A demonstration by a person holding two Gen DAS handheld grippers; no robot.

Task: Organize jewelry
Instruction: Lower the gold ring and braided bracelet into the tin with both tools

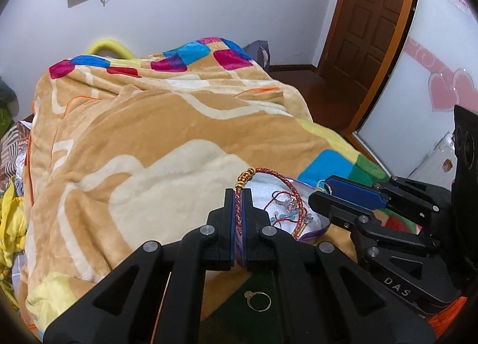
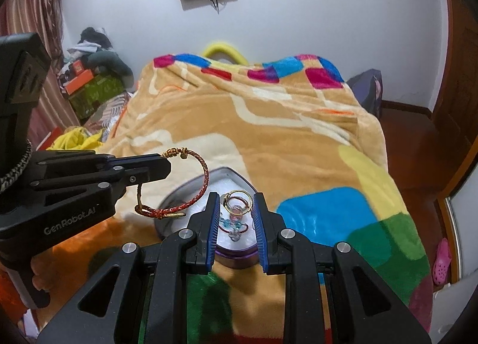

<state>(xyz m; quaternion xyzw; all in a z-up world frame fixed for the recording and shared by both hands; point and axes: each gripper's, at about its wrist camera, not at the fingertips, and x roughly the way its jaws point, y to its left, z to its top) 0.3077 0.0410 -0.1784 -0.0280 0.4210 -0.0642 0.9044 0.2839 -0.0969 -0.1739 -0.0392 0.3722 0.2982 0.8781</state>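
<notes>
Left gripper pinches the red bracelet; right gripper clamps a gold ring. Both hang above the heart-shaped tin on the blanket.

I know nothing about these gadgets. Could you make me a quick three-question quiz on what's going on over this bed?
1. True or false: the left gripper is shut on the red braided bracelet.
2. What does the right gripper hold? A) gold ring B) key C) nothing
3. Fill in: the heart-shaped jewelry box rests on the ____.

Key: 1 true. 2 A, the gold ring sits between its fingertips. 3 blanket.
</notes>
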